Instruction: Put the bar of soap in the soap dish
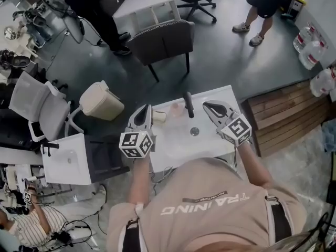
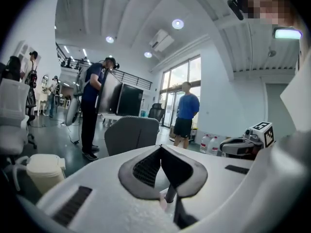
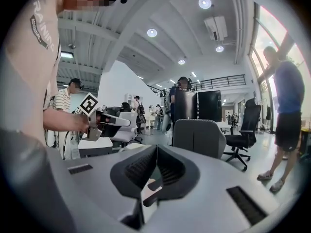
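Observation:
A white basin top (image 1: 173, 146) with a black faucet (image 1: 188, 105) and a round drain (image 1: 195, 132) lies below me. A pale pink thing (image 1: 177, 111), likely the soap, rests just left of the faucet, and a small cream object (image 1: 159, 116) sits at the left rim; I cannot tell which is the dish. My left gripper (image 1: 146, 109) hangs over the left rim, raised, jaws shut and empty (image 2: 160, 150). The right gripper (image 1: 208, 105) hovers over the right side, also shut on nothing (image 3: 155, 148). Each gripper shows in the other's view: right (image 2: 245, 145), left (image 3: 104, 123).
A grey chair (image 1: 163, 42) stands beyond the basin and a beige bin (image 1: 101, 101) to its left. A white side table (image 1: 67, 160) is at my left, a wooden platform (image 1: 286, 114) at my right. People stand farther off; water bottles (image 1: 310, 49) are against the wall.

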A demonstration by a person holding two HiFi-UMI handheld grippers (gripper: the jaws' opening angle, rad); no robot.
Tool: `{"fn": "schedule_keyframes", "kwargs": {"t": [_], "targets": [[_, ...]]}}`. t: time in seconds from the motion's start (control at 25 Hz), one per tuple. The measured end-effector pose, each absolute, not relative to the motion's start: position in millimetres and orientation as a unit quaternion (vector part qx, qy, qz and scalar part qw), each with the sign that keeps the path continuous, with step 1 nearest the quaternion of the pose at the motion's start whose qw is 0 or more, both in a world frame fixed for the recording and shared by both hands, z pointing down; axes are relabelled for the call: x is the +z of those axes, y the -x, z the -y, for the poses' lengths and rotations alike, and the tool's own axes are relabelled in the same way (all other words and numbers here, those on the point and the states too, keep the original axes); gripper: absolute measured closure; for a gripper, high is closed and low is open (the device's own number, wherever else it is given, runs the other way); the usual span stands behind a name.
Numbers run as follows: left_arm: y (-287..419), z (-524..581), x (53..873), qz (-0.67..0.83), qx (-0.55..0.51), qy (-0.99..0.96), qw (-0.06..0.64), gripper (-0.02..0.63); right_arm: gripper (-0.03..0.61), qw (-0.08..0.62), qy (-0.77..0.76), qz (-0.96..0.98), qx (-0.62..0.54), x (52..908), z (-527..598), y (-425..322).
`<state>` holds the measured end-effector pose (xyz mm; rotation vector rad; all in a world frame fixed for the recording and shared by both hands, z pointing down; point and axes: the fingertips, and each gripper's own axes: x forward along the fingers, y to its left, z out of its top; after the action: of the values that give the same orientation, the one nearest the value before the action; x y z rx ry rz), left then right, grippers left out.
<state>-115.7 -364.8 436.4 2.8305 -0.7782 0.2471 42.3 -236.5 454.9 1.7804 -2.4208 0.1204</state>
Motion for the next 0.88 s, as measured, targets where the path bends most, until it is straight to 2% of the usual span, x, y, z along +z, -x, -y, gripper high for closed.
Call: {"fn": "schedule_keyframes", "kwargs": {"t": [0.24, 0.88], "targets": [[115, 359, 397, 0.285, 0.085, -0.954, -0.026, 0.604, 0.565, 0.041, -0.606, 0.793, 0.034, 432, 236, -54], [133, 346, 402, 0.282, 0.103, -0.954, -0.016, 0.604, 0.566, 0.056, -0.606, 0.794, 0.007, 414, 237, -50]]}}
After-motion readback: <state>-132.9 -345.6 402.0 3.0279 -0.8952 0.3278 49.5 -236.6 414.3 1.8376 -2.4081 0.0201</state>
